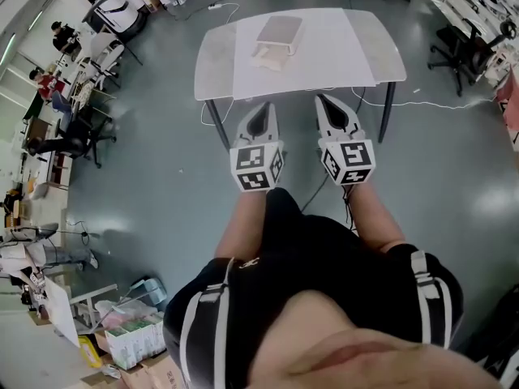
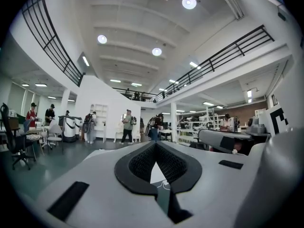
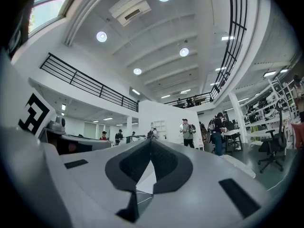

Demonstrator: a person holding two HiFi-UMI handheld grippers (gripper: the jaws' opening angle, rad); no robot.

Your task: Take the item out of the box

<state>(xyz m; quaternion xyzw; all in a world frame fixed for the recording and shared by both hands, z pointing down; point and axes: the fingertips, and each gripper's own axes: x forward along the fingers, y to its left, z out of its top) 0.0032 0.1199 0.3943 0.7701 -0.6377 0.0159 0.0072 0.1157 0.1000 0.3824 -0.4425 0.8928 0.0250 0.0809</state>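
White table [image 1: 357,55] on grey-green floor [image 1: 162,177], black office chair [image 1: 458,51] at right, cartons [image 1: 134,343] lower left

Large open-plan lab hall with mezzanine railings [image 2: 228,51], office chairs [image 3: 270,148], shelving [image 2: 99,118].

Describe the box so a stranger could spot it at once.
Look for the pale table standing alone on the grey floor. Near its far edge sits the box, grey on top and beige at the front, the only item standing on it.
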